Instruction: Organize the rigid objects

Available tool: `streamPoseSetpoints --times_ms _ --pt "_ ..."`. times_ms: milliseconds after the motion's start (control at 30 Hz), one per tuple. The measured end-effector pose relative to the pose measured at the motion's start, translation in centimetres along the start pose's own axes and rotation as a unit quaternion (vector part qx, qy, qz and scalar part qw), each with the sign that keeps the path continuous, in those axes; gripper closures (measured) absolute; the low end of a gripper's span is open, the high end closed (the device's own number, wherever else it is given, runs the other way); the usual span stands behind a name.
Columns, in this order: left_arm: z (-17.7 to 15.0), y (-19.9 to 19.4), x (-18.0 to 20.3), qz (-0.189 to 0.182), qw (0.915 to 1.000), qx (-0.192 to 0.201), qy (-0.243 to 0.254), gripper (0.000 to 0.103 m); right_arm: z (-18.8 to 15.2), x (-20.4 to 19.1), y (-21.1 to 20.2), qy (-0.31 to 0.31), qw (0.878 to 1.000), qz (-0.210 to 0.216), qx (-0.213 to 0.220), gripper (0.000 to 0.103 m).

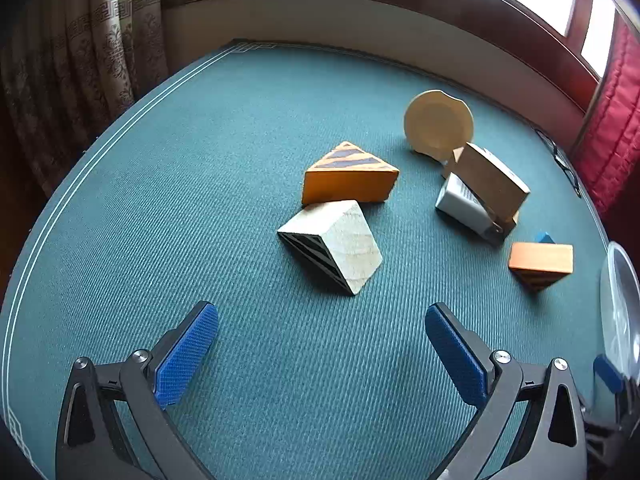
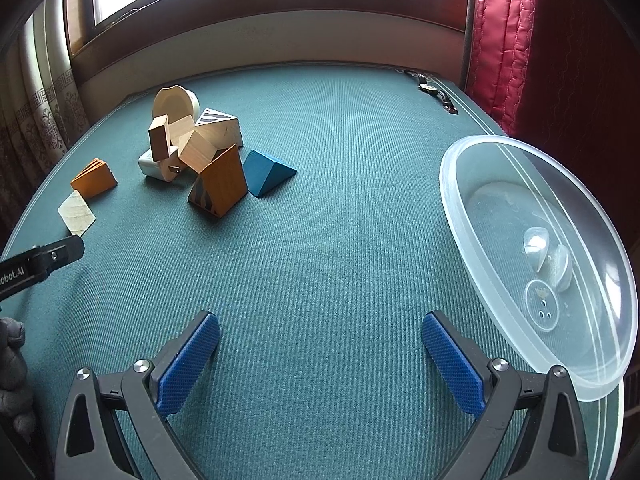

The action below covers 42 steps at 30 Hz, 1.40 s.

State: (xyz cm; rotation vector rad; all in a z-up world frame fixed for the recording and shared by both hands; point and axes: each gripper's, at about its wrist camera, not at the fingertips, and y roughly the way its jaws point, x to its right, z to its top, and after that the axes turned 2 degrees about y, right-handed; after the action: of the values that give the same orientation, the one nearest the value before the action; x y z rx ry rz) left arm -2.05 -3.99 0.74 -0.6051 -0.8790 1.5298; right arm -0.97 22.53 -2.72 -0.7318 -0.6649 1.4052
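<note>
Wooden blocks lie ahead of the left gripper; both it and the right gripper gape wide, gripping nothing.

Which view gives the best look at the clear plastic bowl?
The right wrist view: the clear plastic bowl shows almost whole, rim and inside, on the green mat. The left wrist view catches only a sliver of it at the right edge.

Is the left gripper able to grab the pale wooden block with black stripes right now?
Probably yes. The left gripper has its jaws wide open and empty, and the pale wooden block lies just ahead on bare green cloth. Only the orange wedge touches its far side.
</note>
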Motion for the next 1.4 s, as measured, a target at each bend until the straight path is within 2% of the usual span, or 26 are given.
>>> streamPoseSetpoints --times_ms 167,233,367,500,567,767,1133,1400 --pt "1.7 1.0 -0.2 0.035 0.9983 -0.010 -0.046 0.000 0.0 0.0 0.0 0.000 1.000 0.001 0.000 0.000" --pt "2.2 1.2 0.0 0.047 0.9971 -0.011 -0.059 0.005 0.0 -0.1 0.0 0.000 1.000 0.001 0.000 0.000" --pt "2.8 1.7 0.5 0.051 0.9954 -0.017 -0.079 0.006 0.0 -0.2 -0.1 0.000 1.000 0.002 0.000 0.000" --pt "3.1 2.0 1.1 0.078 0.9935 -0.011 -0.082 0.018 0.0 -0.2 -0.1 0.001 1.000 0.002 0.000 0.000" --pt "3.2 2.1 1.3 0.083 0.9931 -0.010 -0.082 0.021 0.0 -0.3 -0.1 0.001 1.000 0.002 0.000 0.000" --pt "3.3 1.9 0.9 0.081 0.9935 -0.008 -0.081 0.033 0.0 -0.2 -0.1 0.001 1.000 0.002 -0.001 0.000" --pt "2.1 0.7 0.2 0.066 0.9947 0.000 -0.078 0.067 0.0 -0.2 -0.2 0.001 1.000 0.002 -0.001 0.000" --pt "2.9 1.6 -0.4 0.038 0.9985 0.017 -0.034 0.069 0.2 -0.3 0.0 -0.007 1.000 0.009 -0.009 0.000"
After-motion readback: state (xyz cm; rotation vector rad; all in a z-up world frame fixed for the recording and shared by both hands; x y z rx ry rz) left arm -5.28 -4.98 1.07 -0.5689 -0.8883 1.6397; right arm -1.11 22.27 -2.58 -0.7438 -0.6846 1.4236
